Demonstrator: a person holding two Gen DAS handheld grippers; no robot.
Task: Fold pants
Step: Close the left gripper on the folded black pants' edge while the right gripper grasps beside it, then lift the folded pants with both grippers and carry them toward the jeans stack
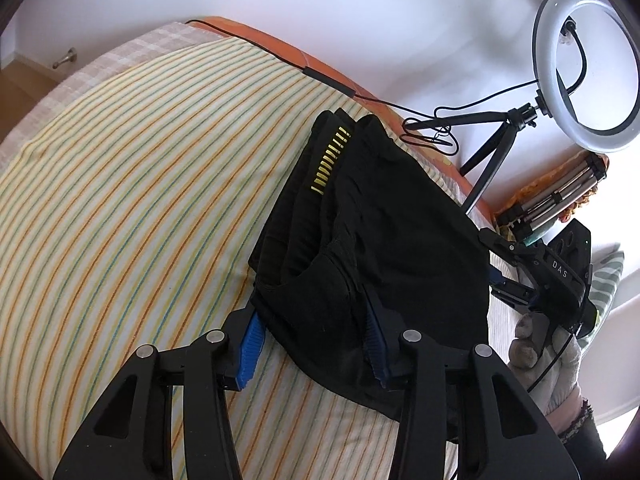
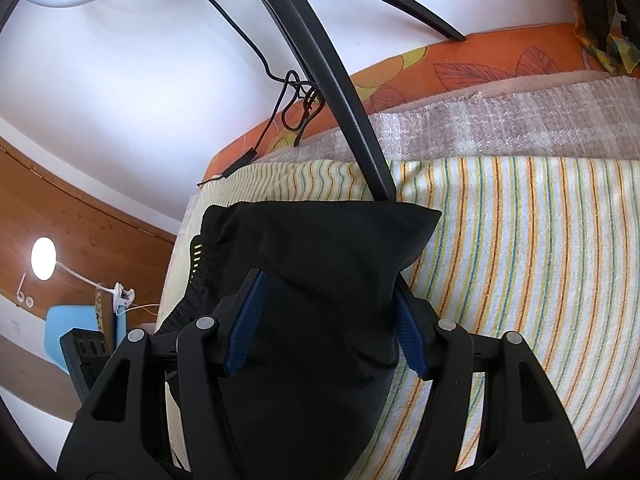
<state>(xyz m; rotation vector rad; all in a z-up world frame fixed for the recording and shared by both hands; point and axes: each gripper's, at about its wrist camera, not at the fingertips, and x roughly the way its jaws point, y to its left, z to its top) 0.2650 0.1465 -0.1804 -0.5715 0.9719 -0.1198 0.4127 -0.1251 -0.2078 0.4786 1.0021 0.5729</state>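
Striped bedsheet [image 1: 120, 200] | black pants [image 1: 380, 240] folded | left claw [image 1: 316, 344] wide | right claw [image 2: 326, 320] wide

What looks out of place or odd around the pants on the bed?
The ring light's tripod has one leg on the striped sheet, its foot hidden behind the folded black pants.

black pants [image 1: 384, 240] folded into a thick bundle on the striped bed sheet [image 1: 120, 200]

the pants [image 2: 320, 280] are plain black fabric, doubled over in several layers with soft wrinkles; a row of short yellow dashes [image 1: 330, 160] runs along the ribbed waistband at the far end. the bundle lies flat near the bed's edge, its top layer bulging slightly, one folded corner [image 2: 432, 214] pointing outward.
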